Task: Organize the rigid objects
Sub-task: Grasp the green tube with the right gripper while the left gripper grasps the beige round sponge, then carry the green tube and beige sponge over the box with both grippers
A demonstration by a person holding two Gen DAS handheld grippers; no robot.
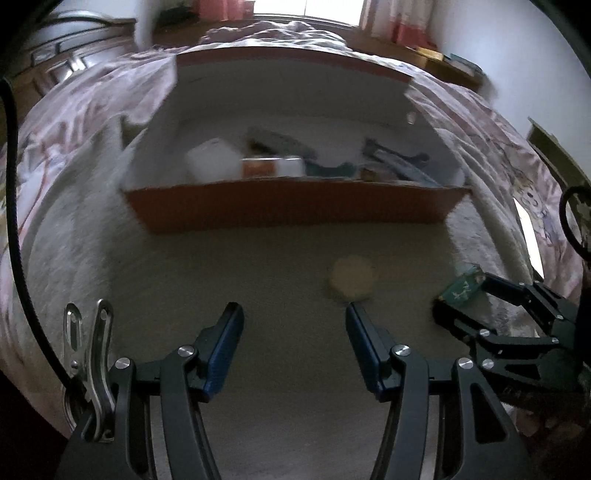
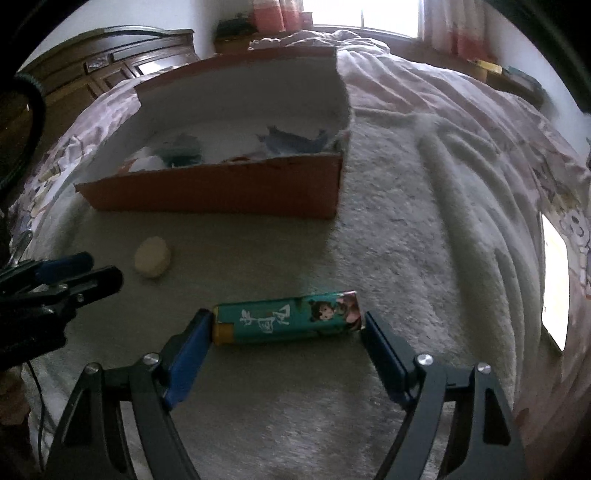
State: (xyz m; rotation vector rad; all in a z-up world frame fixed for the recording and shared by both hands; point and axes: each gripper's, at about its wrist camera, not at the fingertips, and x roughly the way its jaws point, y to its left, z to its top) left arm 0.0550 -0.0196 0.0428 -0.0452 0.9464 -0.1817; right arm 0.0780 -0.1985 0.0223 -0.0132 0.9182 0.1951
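We count one cardboard box [image 2: 221,195], open at the top, standing on a pale fleecy blanket [image 2: 424,258] spread over the bed. Outside the box lie two loose things: one teal carton [image 2: 286,319] and one small beige lump [image 2: 152,256]. Inside the box we make out a white block [image 1: 212,160], an orange-and-white pack [image 1: 271,167] and some bluish items [image 1: 395,158], too blurred to count or name.

The teal carton lies on its side on the blanket, in front of the box and toward its right corner. Our right gripper [image 2: 286,334] straddles it lengthwise: the left pad touches the yellow-capped end, the right pad sits just at the other end, and we cannot tell whether the grip is yet firm. The carton bears a cartoon child's face and white brush-style characters that we cannot read.

The beige lump rests on the blanket in front of the box, nearer its left half in the right wrist view. Our left gripper [image 1: 294,321] hovers near it with its fingers spread apart and nothing between them; the lump lies just beyond the right fingertip.

Nothing stands between the carton and the box's front wall. Beyond the box we see rumpled pink bedding [image 2: 424,92], a dark wooden dresser [image 2: 110,62] and a bright window [image 2: 362,14].
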